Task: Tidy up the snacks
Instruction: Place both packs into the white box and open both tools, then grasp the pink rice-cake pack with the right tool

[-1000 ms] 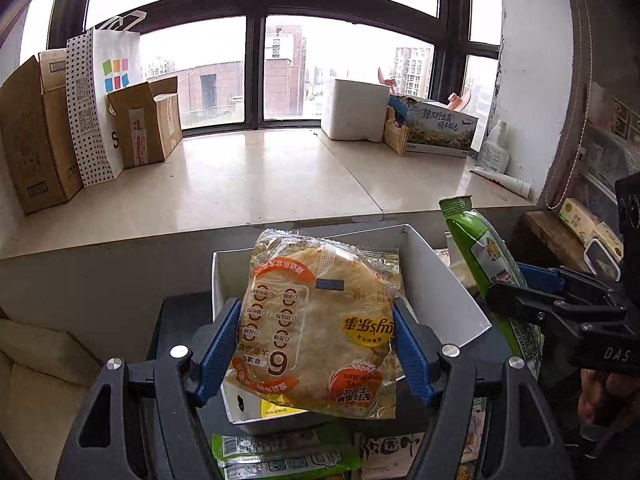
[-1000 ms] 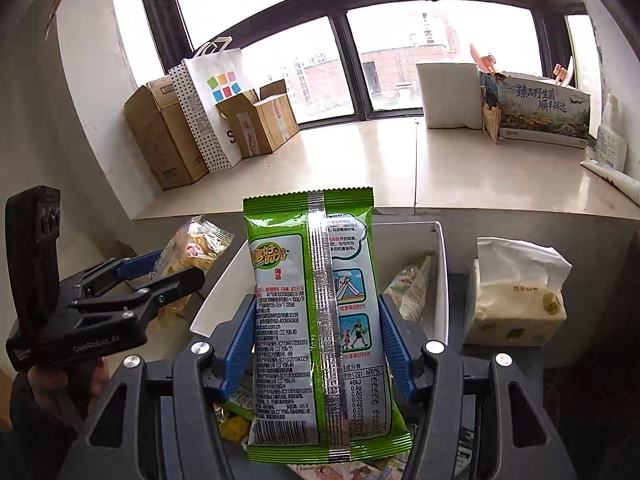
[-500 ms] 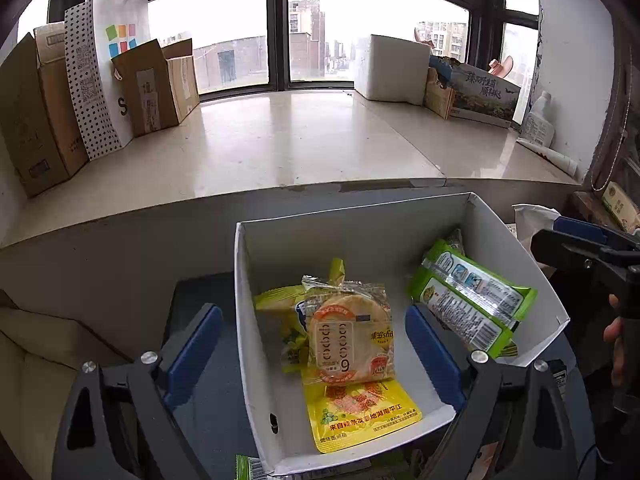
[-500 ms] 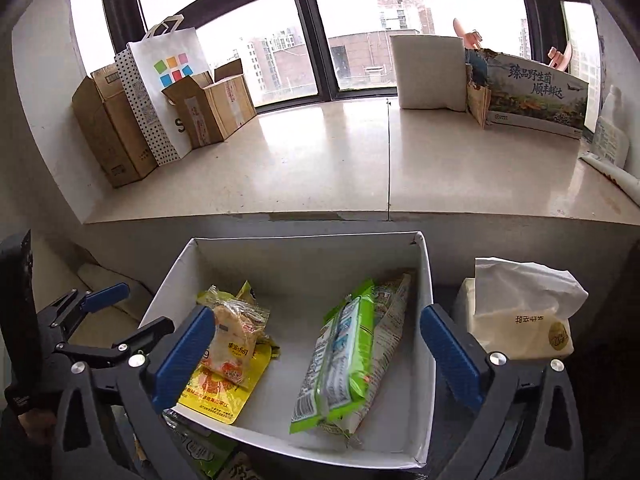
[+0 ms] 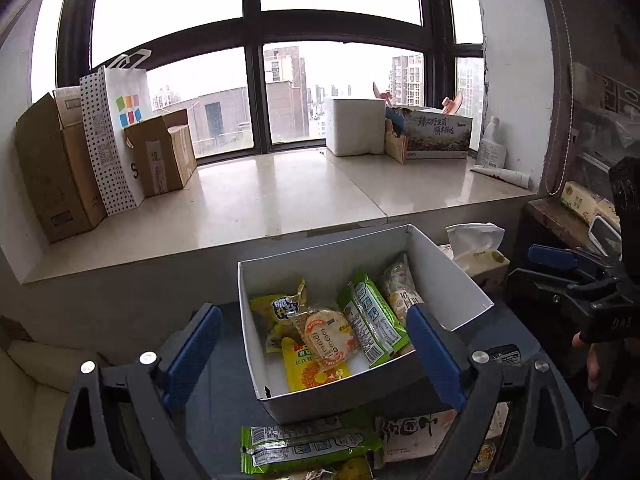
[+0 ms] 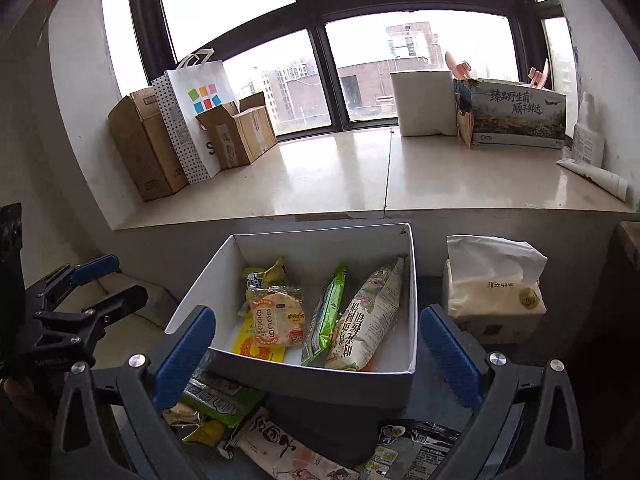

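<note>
A white open box point(image 5: 320, 258) point(image 6: 320, 237) stands on a dark surface below the window sill. Inside lie a round cracker pack point(image 5: 330, 338) point(image 6: 276, 320), a green snack pack point(image 5: 372, 320) point(image 6: 326, 312), a pale long pack point(image 6: 368, 320) and yellow packets point(image 5: 316, 372). My left gripper point(image 5: 312, 316) is just short of the box, its jaws opening and holding nothing. My right gripper point(image 6: 316, 316) hangs open and empty before the box's near wall. Each gripper shows at the edge of the other's view.
Loose snack packs lie in front of the box: a green one point(image 5: 304, 448) point(image 6: 216, 400) and a pale printed one point(image 5: 416, 432) point(image 6: 288, 452). A tissue box point(image 6: 492, 292) stands right of the box. Cardboard boxes point(image 6: 152, 148) and a paper bag point(image 6: 196, 120) line the sill.
Both grippers let go: the cracker pack and the green pack dropped into the box. Both grippers opened wide and drew back from the box.
</note>
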`<state>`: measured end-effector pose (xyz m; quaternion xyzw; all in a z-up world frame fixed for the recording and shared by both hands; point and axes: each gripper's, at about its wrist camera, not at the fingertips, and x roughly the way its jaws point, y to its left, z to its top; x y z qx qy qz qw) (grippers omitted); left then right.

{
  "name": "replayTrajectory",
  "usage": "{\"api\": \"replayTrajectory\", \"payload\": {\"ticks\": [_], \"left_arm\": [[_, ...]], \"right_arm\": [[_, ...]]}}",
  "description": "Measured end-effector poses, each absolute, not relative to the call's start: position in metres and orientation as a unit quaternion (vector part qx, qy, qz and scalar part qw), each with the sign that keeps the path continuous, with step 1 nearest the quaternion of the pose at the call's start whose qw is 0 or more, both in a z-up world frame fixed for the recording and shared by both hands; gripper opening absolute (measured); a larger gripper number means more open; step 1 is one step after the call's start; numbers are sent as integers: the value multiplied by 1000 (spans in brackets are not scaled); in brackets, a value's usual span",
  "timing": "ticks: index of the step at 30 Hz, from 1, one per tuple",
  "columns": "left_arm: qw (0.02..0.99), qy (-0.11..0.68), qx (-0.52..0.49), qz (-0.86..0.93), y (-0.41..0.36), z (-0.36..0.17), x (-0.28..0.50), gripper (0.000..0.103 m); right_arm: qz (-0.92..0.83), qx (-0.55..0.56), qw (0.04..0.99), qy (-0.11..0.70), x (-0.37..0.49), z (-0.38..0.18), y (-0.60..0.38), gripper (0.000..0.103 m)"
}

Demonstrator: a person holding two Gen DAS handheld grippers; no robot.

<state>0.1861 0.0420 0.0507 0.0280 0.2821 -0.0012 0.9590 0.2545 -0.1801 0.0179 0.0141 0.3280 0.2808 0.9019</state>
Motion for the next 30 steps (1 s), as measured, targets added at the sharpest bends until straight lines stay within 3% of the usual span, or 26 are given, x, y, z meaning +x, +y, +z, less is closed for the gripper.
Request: {"api": "replayTrajectory", "payload": {"ticks": [6,17,30], "left_arm": [[969,247,12,-10,35,72,115,103],[960,280,6,8,33,50,13,103],[931,363,-6,39,37,-3,-47,103]], "right_arm": [[311,13,905,292,184,22,-206,103],[352,-73,870,337,98,-46,-215,103],[370,-261,799,395,161,-106,-137,103]]}}
